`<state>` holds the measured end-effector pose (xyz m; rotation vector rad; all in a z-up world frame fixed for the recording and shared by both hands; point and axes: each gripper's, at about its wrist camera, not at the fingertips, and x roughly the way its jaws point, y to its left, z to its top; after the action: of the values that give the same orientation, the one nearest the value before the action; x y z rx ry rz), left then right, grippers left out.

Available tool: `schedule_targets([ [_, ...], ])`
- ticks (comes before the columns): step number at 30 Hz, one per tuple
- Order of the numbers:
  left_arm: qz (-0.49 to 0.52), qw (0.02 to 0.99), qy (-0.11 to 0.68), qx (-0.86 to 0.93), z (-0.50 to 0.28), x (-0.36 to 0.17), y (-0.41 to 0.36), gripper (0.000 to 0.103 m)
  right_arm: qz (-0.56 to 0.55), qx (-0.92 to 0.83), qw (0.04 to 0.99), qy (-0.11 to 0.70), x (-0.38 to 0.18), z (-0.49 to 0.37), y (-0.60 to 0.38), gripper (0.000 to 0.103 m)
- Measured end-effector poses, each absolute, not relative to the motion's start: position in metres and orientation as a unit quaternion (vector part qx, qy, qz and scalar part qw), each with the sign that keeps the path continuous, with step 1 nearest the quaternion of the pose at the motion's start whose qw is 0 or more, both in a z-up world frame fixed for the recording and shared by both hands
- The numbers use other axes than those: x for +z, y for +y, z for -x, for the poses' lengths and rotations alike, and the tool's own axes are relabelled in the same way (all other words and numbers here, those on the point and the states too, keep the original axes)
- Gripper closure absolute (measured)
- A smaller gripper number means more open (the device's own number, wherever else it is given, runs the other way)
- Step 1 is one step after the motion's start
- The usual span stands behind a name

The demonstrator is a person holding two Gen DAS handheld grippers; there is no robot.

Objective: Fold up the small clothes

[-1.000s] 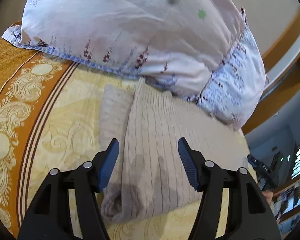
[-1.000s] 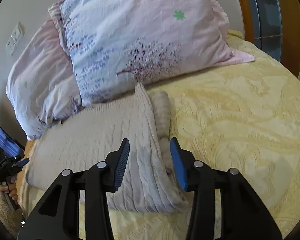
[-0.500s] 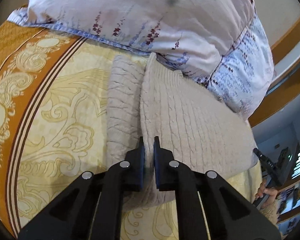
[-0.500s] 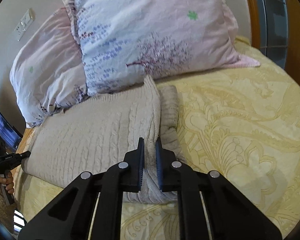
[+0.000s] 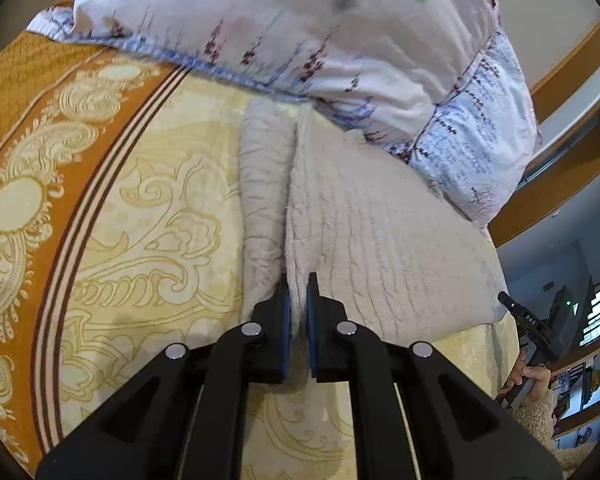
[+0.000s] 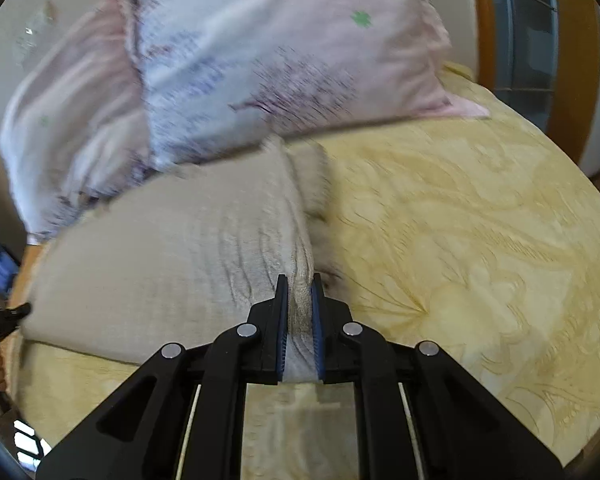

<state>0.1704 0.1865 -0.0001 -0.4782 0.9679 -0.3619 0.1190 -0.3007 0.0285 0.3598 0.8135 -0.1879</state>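
Observation:
A beige knit sweater (image 5: 380, 232) lies folded on the yellow patterned bedspread (image 5: 148, 216), its far end against the pillows. My left gripper (image 5: 297, 286) is shut on the near corner of its top layer, with knit fabric pinched between the blue pads. In the right wrist view the same sweater (image 6: 172, 248) spreads to the left, and my right gripper (image 6: 299, 286) is shut on its other near corner, the cloth bunched between the pads. A folded sleeve lies beside the body at each grip. The right wrist view is blurred.
Two floral pillows (image 5: 300, 28) (image 6: 260, 60) stand at the head of the bed behind the sweater. An orange border (image 5: 40, 120) runs along the bedspread's left side. A wooden bed frame and window (image 6: 540, 48) lie at the right. The person's hand (image 5: 532, 376) holds the other gripper's handle.
Both grippers went from open to shut on the sweater's near corners. Both have since pushed a little forward over the garment, and the gripped edges are bunched up.

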Motion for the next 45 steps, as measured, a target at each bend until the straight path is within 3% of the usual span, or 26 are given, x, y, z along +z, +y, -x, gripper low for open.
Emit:
schedule_targets([
  [5, 0.219, 0.843, 0.46, -0.172, -0.174, 0.002, 0.18, 0.093, -0.162, -0.11, 0.894, 0.404, 0.027, -0.124, -0.297, 0.087],
  [7, 0.216, 0.849, 0.451, -0.171, -0.172, 0.009, 0.182, 0.085, -0.161, -0.109, 0.905, 0.378, 0.042, -0.119, -0.293, 0.072],
  [9, 0.215, 0.859, 0.435, -0.165, -0.17, 0.019, 0.184, 0.066, -0.159, -0.1, 0.919, 0.346, 0.057, -0.116, -0.288, 0.065],
  [13, 0.204, 0.876, 0.397, -0.181, -0.171, 0.04, 0.169, 0.058, -0.131, -0.03, 0.932, 0.338, 0.069, -0.139, -0.26, 0.065],
  [18, 0.184, 0.872, 0.407, -0.202, -0.186, 0.038, 0.133, 0.049, -0.1, 0.008, 0.923, 0.371, 0.056, -0.179, -0.23, 0.065],
  [26, 0.192, 0.862, 0.438, -0.168, -0.207, 0.011, 0.13, 0.049, -0.104, -0.004, 0.905, 0.412, 0.023, -0.203, -0.231, 0.06],
  [31, 0.281, 0.849, 0.412, -0.176, -0.205, 0.022, 0.163, 0.046, -0.109, 0.022, 0.903, 0.414, 0.025, -0.201, -0.227, 0.037],
  [45, 0.408, 0.79, 0.44, -0.126, -0.232, -0.009, 0.212, 0.042, -0.132, 0.026, 0.904, 0.406, 0.022, -0.199, -0.228, 0.032],
])
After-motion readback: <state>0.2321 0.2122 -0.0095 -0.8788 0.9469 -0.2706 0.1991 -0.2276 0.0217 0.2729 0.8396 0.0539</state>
